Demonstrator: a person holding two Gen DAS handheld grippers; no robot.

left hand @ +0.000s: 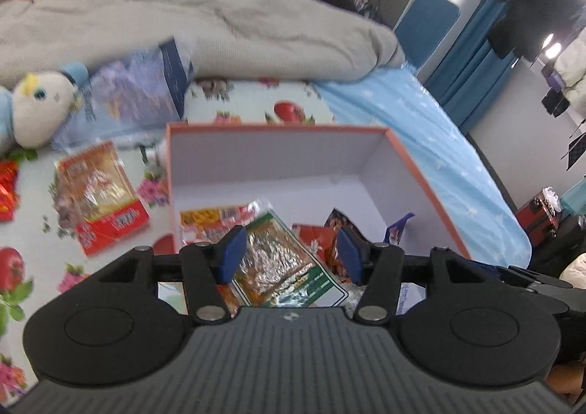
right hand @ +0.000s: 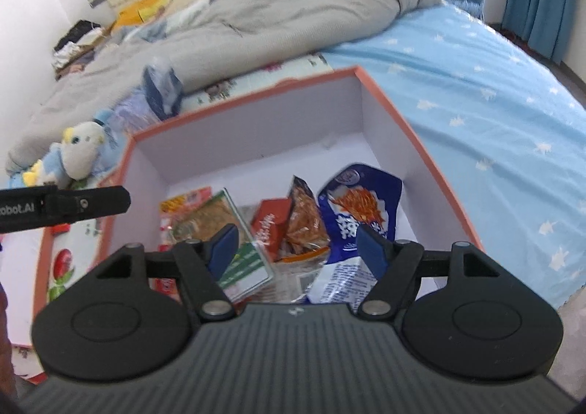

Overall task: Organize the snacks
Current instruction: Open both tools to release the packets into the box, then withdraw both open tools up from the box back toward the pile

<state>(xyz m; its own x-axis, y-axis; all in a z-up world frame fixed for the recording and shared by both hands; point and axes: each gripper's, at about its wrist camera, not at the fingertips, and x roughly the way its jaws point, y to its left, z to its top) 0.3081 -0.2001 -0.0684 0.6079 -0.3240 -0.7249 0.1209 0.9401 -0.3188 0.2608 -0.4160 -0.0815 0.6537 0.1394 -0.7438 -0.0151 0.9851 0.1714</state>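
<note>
In the box (right hand: 384, 110) on the bed (right hand: 494, 95), a green packet (left hand: 282, 260) lies flat, its length running diagonally. Both claws, left (left hand: 289, 254) and right (right hand: 296, 249), angle down over it, apart, holding nothing.

Bed (left hand: 421, 113): floral cloth (left hand: 256, 102) at centre, grey quilt (left hand: 219, 18) across top, open box (left hand: 421, 172) mid-frame, red snack packet (left hand: 106, 209) and plush toy (left hand: 36, 102) at left.

Open left tongs (left hand: 291, 254) above snack box (left hand: 421, 172)
</note>
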